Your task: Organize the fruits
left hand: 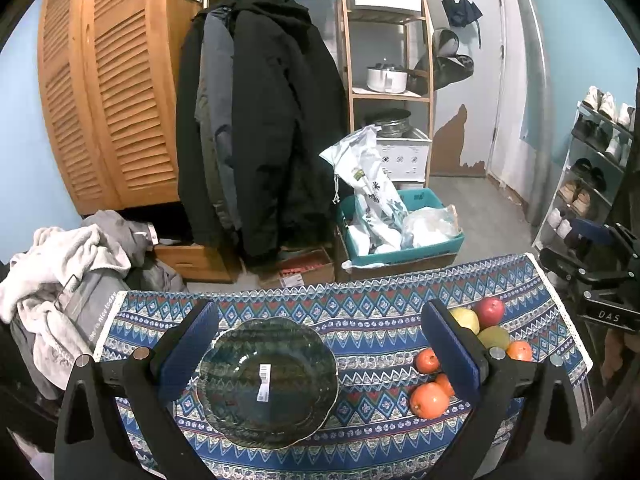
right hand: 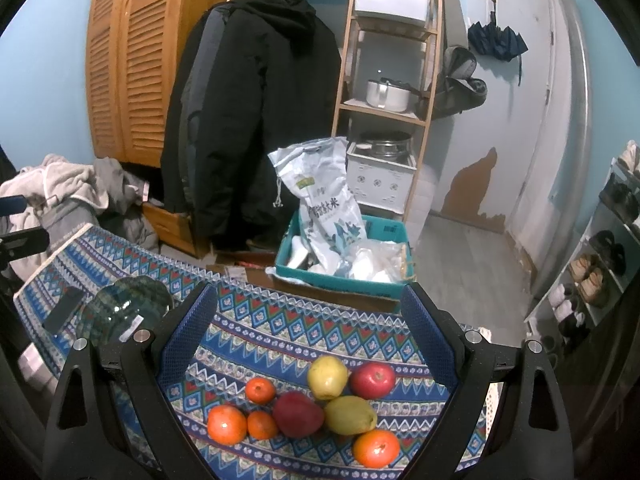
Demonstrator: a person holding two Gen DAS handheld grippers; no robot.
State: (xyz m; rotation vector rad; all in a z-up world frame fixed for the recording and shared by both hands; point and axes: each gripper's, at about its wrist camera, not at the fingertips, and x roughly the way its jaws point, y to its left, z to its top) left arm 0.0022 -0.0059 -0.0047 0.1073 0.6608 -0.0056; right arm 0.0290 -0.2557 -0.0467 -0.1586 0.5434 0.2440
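Hovering open, right tool faces fruits beside plate.

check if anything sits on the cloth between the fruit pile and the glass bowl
Nothing visible does. Bare patterned tablecloth separates the glass bowl from the nearest orange. The bowl is empty apart from a sticker.

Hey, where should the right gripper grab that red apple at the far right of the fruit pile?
Grip the red apple across its round middle, coming from above with the right gripper open. A yellow pear touches its left side, so place the fingers front and back.
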